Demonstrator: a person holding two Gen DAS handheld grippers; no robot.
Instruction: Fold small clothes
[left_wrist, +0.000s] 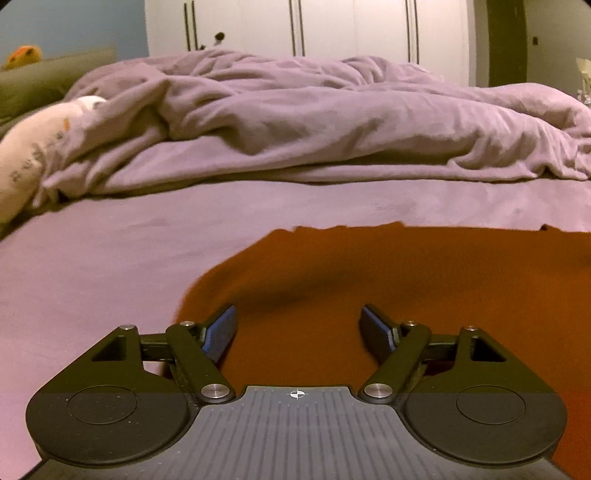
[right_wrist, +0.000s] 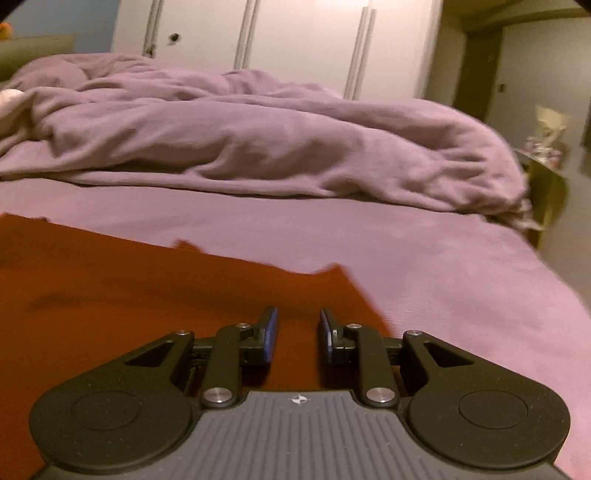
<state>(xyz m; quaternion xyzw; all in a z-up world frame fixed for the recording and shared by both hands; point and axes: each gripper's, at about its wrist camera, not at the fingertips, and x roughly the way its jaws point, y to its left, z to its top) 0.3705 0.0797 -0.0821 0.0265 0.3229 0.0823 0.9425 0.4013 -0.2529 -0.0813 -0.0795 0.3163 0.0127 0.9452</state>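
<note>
Rust-red garment (left_wrist: 406, 280) lay flat on near bed sheet (left_wrist: 110, 258). Left gripper (left_wrist: 298, 325) stood wide, right gripper (right_wrist: 298, 334) narrowly parted; neither held cloth. Best to pinch near edge cleanly, both corners together.

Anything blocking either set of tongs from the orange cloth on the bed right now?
Nothing visible. The left tongs stand open directly over the orange cloth, near its left edge; the right tongs are open a little over its right corner. The rumpled purple duvet lies well beyond the cloth's far edge.
</note>
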